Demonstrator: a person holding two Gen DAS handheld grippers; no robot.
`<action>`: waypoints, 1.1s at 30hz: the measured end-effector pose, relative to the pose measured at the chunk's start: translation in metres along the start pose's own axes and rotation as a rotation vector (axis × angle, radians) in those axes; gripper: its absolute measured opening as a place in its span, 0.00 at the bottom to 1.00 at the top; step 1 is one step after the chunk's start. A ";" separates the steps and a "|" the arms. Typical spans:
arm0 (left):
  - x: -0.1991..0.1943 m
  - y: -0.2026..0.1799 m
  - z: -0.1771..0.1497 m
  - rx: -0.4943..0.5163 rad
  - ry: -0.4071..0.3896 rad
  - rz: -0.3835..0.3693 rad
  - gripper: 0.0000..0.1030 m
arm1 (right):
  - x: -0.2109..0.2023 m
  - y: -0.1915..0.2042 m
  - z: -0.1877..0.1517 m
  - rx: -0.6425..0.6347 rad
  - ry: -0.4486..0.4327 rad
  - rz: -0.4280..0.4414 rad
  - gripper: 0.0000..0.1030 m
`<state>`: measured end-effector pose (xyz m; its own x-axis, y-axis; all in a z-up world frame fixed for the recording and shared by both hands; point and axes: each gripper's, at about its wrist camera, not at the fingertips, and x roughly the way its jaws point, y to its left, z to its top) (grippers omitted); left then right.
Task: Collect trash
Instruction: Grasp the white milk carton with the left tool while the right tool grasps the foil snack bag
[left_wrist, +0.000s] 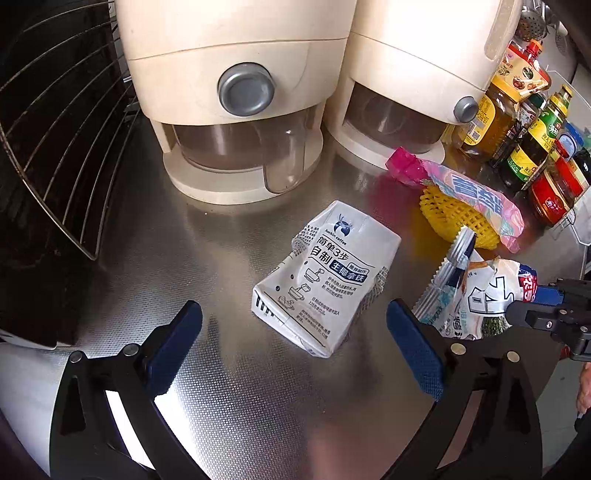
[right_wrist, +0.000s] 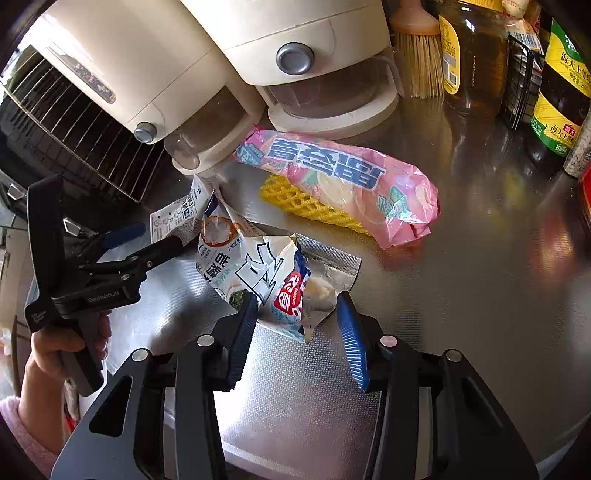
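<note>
A crushed white coffee carton (left_wrist: 325, 277) lies on the steel counter (left_wrist: 229, 387), just ahead of my open, empty left gripper (left_wrist: 295, 314). A torn white snack bag (right_wrist: 266, 273) lies to its right; it also shows in the left wrist view (left_wrist: 476, 295). My right gripper (right_wrist: 295, 299) is open with its blue pads (right_wrist: 242, 339) on either side of the bag's near end, not closed on it. A pink wrapper (right_wrist: 343, 177) rests on a yellow foam net (right_wrist: 295, 201) farther back.
Two cream appliances (left_wrist: 236, 92) stand at the back of the counter. A wire rack (left_wrist: 62, 147) is at the left. Sauce and oil bottles (left_wrist: 532, 147) stand at the right. A brush (right_wrist: 419, 55) leans near a large oil bottle (right_wrist: 472, 55).
</note>
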<state>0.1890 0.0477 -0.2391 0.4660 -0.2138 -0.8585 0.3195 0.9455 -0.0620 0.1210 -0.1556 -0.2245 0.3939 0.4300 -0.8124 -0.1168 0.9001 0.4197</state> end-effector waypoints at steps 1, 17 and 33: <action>0.001 0.000 0.000 -0.003 -0.001 -0.007 0.86 | 0.001 0.000 0.000 0.001 0.001 0.001 0.39; -0.018 -0.012 -0.020 -0.052 0.023 -0.048 0.23 | -0.016 0.010 -0.009 -0.031 -0.012 0.011 0.05; -0.074 -0.044 -0.068 -0.048 -0.057 -0.053 0.00 | -0.048 0.019 -0.058 -0.059 -0.056 0.028 0.03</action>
<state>0.0846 0.0391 -0.2069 0.4961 -0.2761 -0.8232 0.3055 0.9430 -0.1321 0.0474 -0.1546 -0.2012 0.4403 0.4517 -0.7760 -0.1811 0.8912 0.4160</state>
